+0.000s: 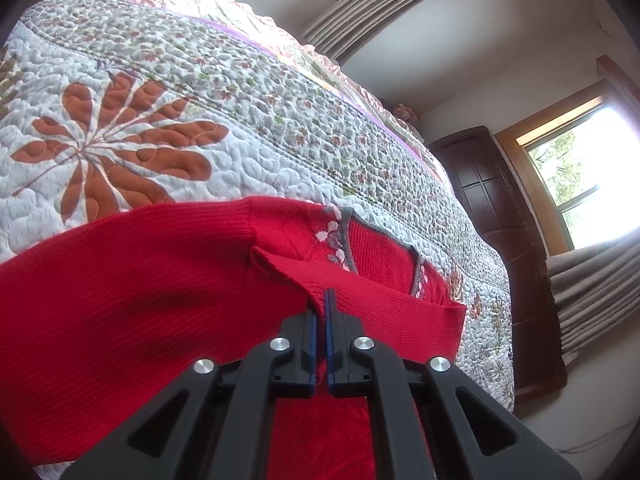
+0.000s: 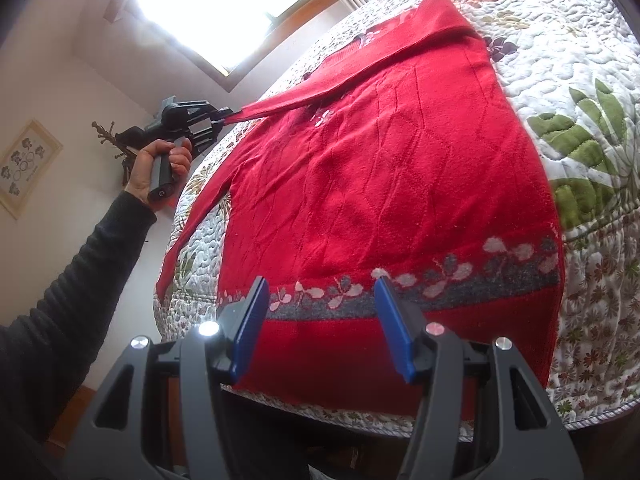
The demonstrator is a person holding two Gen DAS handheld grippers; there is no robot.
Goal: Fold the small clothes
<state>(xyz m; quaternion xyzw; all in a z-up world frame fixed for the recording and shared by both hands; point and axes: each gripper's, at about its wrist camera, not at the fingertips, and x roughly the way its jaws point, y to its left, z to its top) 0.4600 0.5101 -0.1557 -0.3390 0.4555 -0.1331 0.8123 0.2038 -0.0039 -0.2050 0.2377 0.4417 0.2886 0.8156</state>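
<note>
Here, a sleeve of the red sweater (image 2: 384, 184) is pinched between the closed jaws of the left gripper (image 1: 320, 312) and held taut across the garment. The sweater is spread on the quilted bed (image 2: 568, 64), and the right gripper (image 2: 320, 296) is held above its hem with jaws wide apart, gripping nothing.

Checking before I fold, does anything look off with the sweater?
Nothing damaged. The sweater lies flat on the quilt, with one sleeve pulled taut across it by the left gripper.

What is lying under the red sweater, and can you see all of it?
Under the red sweater lies a floral quilt, visible around its edges. The part beneath the sweater body is covered. One sleeve, folded across the sweater's top, is clamped by the left gripper.
</note>
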